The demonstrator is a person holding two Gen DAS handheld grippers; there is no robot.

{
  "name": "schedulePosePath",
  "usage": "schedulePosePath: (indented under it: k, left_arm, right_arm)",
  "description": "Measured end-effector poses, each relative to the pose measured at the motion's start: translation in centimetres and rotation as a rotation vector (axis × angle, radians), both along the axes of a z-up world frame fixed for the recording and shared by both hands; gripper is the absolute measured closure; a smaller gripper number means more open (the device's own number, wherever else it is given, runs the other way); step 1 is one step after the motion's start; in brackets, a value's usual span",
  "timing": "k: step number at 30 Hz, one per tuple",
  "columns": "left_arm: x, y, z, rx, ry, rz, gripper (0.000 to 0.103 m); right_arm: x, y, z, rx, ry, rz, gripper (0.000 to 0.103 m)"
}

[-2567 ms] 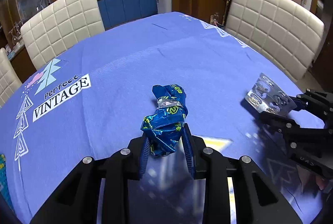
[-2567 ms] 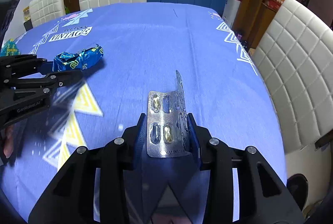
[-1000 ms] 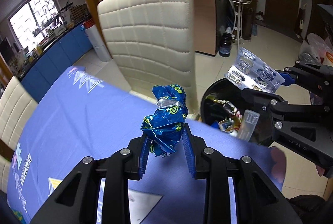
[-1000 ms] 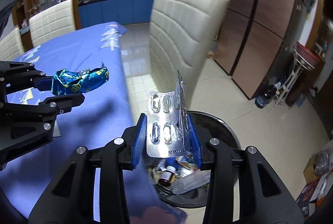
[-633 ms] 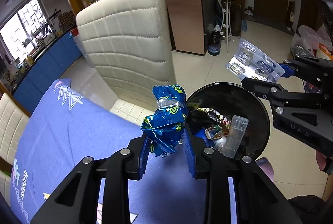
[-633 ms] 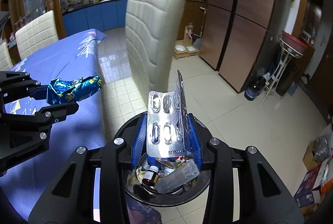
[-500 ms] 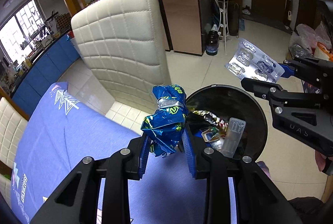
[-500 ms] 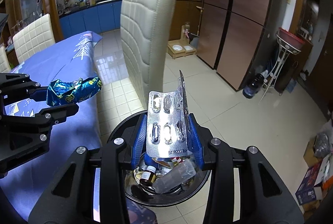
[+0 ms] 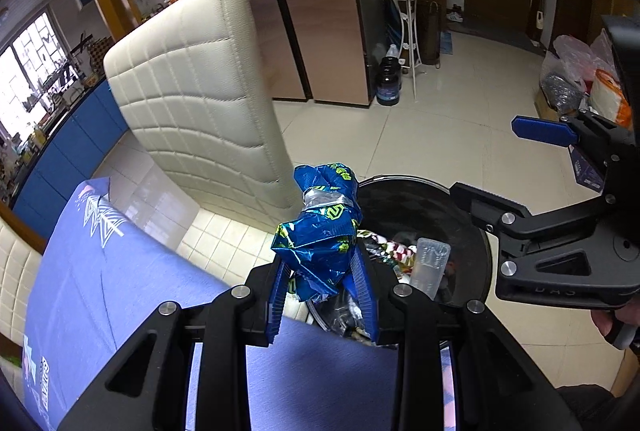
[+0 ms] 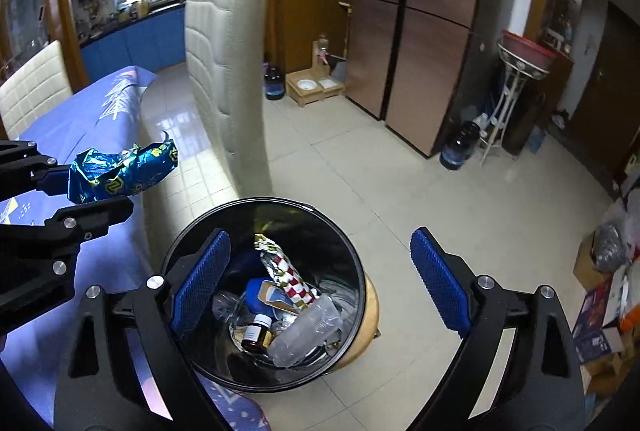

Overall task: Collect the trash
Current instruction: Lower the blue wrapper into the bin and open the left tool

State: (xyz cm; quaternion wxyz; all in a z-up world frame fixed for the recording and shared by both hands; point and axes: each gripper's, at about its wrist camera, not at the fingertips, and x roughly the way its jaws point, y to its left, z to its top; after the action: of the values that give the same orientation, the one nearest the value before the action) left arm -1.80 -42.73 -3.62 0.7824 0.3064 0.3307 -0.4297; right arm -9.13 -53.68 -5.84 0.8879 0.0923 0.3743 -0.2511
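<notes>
My left gripper [image 9: 322, 289] is shut on a crumpled blue foil wrapper [image 9: 320, 231] and holds it at the table's edge, beside the black trash bin [image 9: 486, 255]. The wrapper also shows in the right wrist view [image 10: 120, 171]. My right gripper [image 10: 320, 283] is open and empty, right above the bin [image 10: 352, 259], which holds several pieces of trash. It also shows in the left wrist view [image 9: 516, 167], jaws wide apart. The blister pack is not visible in the gripper.
A cream padded chair [image 10: 228, 71] stands just behind the bin, next to the blue-clothed table [image 9: 120, 303]. Brown cabinet doors [image 10: 420, 31], a metal stand [image 10: 516, 87], dark bottles and bags [image 9: 576, 83] line the tiled floor [image 10: 380, 171].
My right gripper has opened and the blister pack it held is gone from its jaws. Both grippers have swung from over the table to the bin. The left still holds the wrapper.
</notes>
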Motion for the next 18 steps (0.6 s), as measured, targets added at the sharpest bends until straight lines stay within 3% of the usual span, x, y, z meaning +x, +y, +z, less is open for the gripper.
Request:
schedulePosePath:
  k: [18]
  left_arm:
    - [-2.2,-3.2,-0.1,0.019,-0.001,-0.062,0.071]
  right_arm:
    - [-3.1,-3.0,-0.5,0.035,-0.008,-0.101,0.012]
